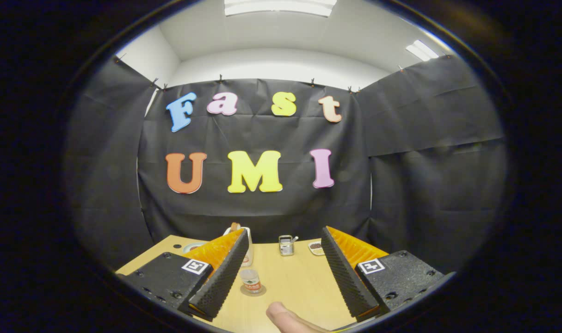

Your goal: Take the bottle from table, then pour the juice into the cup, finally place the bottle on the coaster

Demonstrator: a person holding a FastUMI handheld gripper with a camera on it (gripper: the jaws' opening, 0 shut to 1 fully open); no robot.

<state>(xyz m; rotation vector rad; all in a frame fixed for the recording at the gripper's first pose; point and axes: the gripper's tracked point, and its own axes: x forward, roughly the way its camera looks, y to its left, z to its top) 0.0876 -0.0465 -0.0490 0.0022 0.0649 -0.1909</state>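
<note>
Black cloth is walling a booth around a wooden desk. Jaws are standing wide, holding nothing. Small bottle is standing upright, long axis vertical, on a round coaster just ahead of the gripper, beside its left finger. Fits either pre-pickup or finished placement. Fingertip is poking in below.

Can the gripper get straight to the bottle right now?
Probably yes: the gripper is open, and the bottle stands beyond, partly behind one finger, with only a small jar nearer.
</note>
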